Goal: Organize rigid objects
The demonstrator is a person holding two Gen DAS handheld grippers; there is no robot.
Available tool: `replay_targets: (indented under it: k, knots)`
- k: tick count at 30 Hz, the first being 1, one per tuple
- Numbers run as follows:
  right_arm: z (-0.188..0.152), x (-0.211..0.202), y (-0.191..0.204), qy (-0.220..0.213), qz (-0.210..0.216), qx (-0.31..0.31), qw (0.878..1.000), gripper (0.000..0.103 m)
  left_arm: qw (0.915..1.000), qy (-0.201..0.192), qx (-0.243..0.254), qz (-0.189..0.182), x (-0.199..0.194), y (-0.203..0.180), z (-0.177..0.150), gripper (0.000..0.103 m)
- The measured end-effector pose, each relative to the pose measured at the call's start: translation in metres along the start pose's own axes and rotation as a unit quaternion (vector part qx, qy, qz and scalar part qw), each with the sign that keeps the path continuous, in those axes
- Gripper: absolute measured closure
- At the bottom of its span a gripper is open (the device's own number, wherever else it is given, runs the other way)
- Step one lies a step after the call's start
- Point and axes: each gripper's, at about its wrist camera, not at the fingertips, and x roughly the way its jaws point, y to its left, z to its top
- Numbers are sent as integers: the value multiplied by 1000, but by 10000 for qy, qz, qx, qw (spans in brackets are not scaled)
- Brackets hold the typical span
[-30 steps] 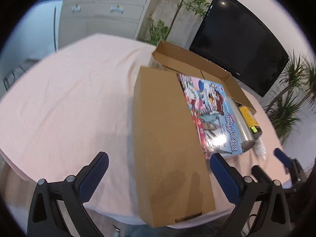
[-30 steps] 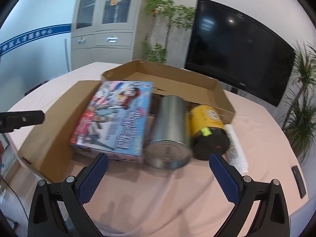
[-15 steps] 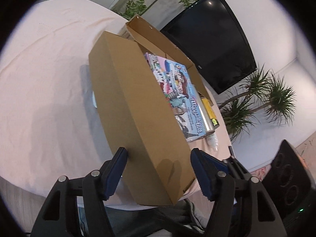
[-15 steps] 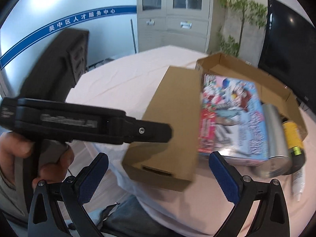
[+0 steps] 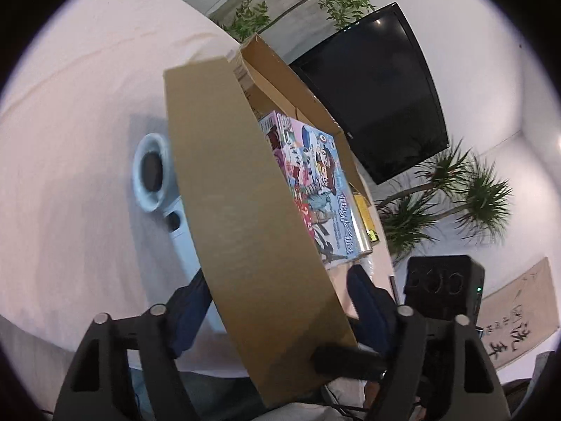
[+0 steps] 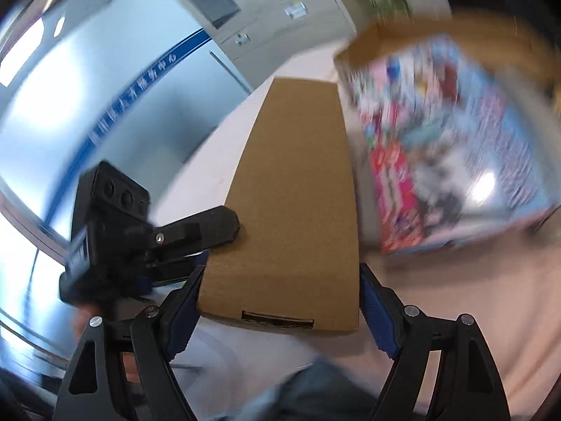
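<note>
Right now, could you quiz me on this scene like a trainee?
1. True or false: the television shows a bright picture.
2. What lies on the pink tablecloth beneath the tilted cardboard flap? A) light blue hair dryer B) red cup C) open book
3. Fill in: the flap passes between the fingers of ___ tongs.

Key: 1 false, the screen is dark. 2 A. 3 both, the left tongs and the right tongs.

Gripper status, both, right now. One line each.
Left gripper: jaws straddle the cardboard flap; a firm clamp cannot be told.
Right gripper: open, pads either side of the flap's near end, not clearly pressing.
</note>
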Motion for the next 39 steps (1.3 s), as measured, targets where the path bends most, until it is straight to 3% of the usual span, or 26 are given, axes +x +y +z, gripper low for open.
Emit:
replay_targets:
  k: [1,3,5,7,10,12,13,14,15,18,21,23,25,30,35,36,38,39]
  knots:
    - [0,2,-4,128,180,110,9997,19,10000,-4,23,14,1,-4,3,43]
    - [1,-3,-2,75,-62,-110,9999,12,9998,-68,210,36,3,-18,6,61]
    - [-2,-27,16,-329,-890,-711,9929,3,9978,-102,631,174,7,-38,7,61]
    - [0,-46,29,-626,-1434,-1152,9809,3,9963,22,862,40,16,-49,7,61]
    - [3,-59,51,-747,-1605,-1570,9716,3,9939,161,1083,-133,30,-61,7,61]
    - [7,-44,61,-630,-1669,-1777,9678,6,9945,127,1029,-137,25,-58,7,60]
    - [9,-33,64,-567,-1773,-1808,9657,14,9952,82,973,-85,21,-55,4,60]
    - [12,-23,69,-484,-1892,-1804,9640,31,9958,-8,916,18,15,-50,3,60]
    - [14,-13,66,-330,-1957,-1768,9640,37,9962,-131,848,170,9,-44,2,58]
    - [-3,-10,62,-328,-1995,-1806,9625,43,9971,-186,516,523,-2,-23,-5,58]
    - [1,-14,45,-437,-1637,-1349,9763,44,9977,119,245,613,7,-10,-20,58]
    - [6,-26,25,-446,-1096,-660,9908,44,9976,347,138,583,16,-7,-29,58]
    - [12,-28,-3,-470,-502,5,9976,44,9972,571,34,479,26,-9,-38,54]
    - [13,-27,-27,-456,-51,588,9972,44,9975,624,-242,225,30,-4,-44,48]
    - [12,-18,-41,-421,-36,711,9966,44,9957,676,-628,-30,34,10,-49,47]
    - [12,-17,-44,-420,16,775,9961,44,9954,654,-684,-172,33,12,-51,53]
    - [6,-31,-42,-379,55,790,9961,43,9937,613,-753,-555,32,15,-52,80]
    - [6,-31,-41,-350,22,760,9965,43,9947,570,-692,-511,31,14,-53,83]
